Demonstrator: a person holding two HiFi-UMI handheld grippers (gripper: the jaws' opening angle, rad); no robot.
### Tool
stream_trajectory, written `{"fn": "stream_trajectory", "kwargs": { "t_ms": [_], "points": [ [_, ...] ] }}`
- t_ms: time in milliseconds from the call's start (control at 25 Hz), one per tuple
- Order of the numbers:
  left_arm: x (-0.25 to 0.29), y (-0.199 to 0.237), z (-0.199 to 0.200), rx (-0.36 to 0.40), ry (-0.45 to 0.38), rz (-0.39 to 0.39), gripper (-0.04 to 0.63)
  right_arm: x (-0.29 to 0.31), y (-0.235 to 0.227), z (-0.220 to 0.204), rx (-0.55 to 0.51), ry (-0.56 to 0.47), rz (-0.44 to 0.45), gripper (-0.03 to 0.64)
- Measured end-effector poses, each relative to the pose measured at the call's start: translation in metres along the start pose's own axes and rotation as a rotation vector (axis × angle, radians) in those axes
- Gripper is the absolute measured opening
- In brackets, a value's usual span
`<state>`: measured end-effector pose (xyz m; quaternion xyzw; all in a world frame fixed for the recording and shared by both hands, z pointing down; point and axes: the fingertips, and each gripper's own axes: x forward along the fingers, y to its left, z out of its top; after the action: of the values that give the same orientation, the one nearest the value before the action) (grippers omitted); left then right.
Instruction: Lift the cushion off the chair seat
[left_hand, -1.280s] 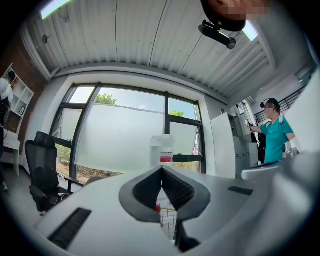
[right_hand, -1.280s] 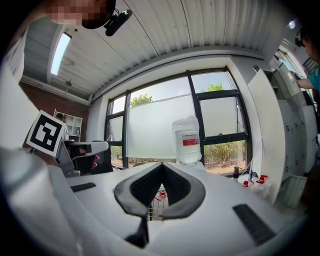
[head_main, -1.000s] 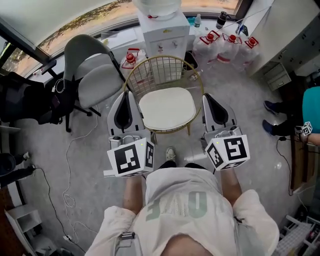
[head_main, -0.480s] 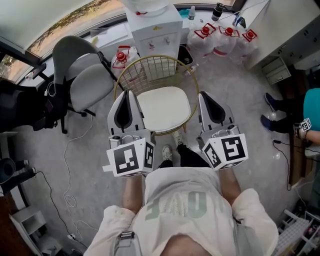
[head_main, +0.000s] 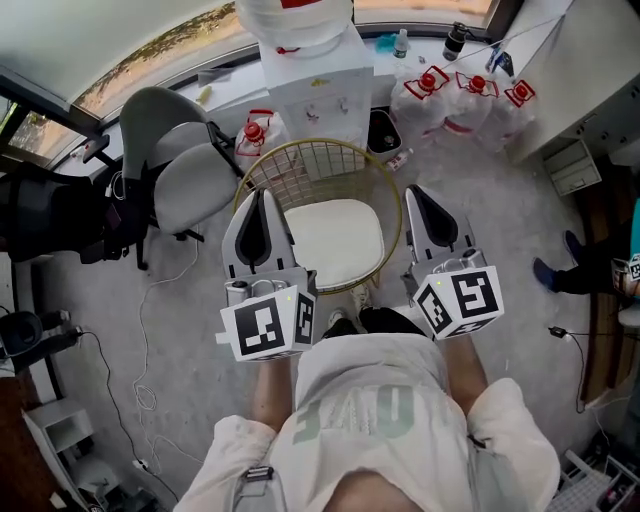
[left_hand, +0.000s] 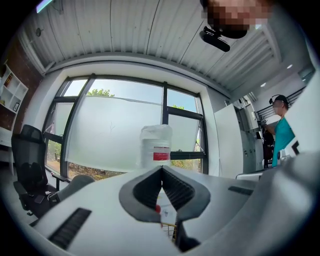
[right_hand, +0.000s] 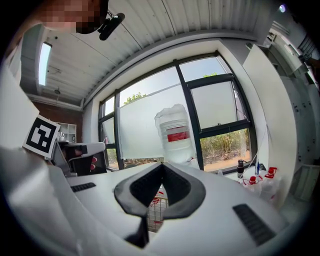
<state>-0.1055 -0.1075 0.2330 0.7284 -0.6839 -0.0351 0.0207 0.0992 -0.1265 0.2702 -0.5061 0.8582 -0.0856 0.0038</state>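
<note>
One cushion (head_main: 335, 240), one wire chair (head_main: 320, 160), two grippers (head_main: 262, 195) (head_main: 415, 192), one water dispenser (head_main: 315, 78)

Cream-white cushion (head_main: 335, 240) on a gold wire chair (head_main: 318, 160). White left gripper (head_main: 262, 198) and right gripper (head_main: 417, 193), black-lined, with black-and-white square markers. Pale grey office chair (head_main: 190, 165), black-framed. Red caps on clear bottles (head_main: 470, 95). Speckled grey floor (head_main: 190, 330). White water dispenser (head_main: 315, 80), red-labelled jug.

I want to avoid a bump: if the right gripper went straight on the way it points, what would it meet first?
Probably the dispenser's water jug: the right gripper, shut and empty, aims at it, apparently above the wire chair back. Depth is unclear.
</note>
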Motion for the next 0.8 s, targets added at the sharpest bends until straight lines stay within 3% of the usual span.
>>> {"fn": "stream_trajectory", "kwargs": {
  "t_ms": [360, 600, 800],
  "points": [
    [0.014, -0.003, 0.001, 0.043, 0.007, 0.018, 0.013, 0.017, -0.010, -0.016, 0.081, 0.016, 0.052, 0.017],
    [0.024, 0.012, -0.003, 0.010, 0.002, 0.000, 0.014, 0.026, -0.001, -0.030, 0.118, 0.075, 0.080, 0.017],
    [0.031, 0.013, -0.003, -0.007, -0.010, -0.032, 0.014, 0.027, -0.005, -0.029, 0.099, 0.073, 0.040, 0.017]
  ]
}}
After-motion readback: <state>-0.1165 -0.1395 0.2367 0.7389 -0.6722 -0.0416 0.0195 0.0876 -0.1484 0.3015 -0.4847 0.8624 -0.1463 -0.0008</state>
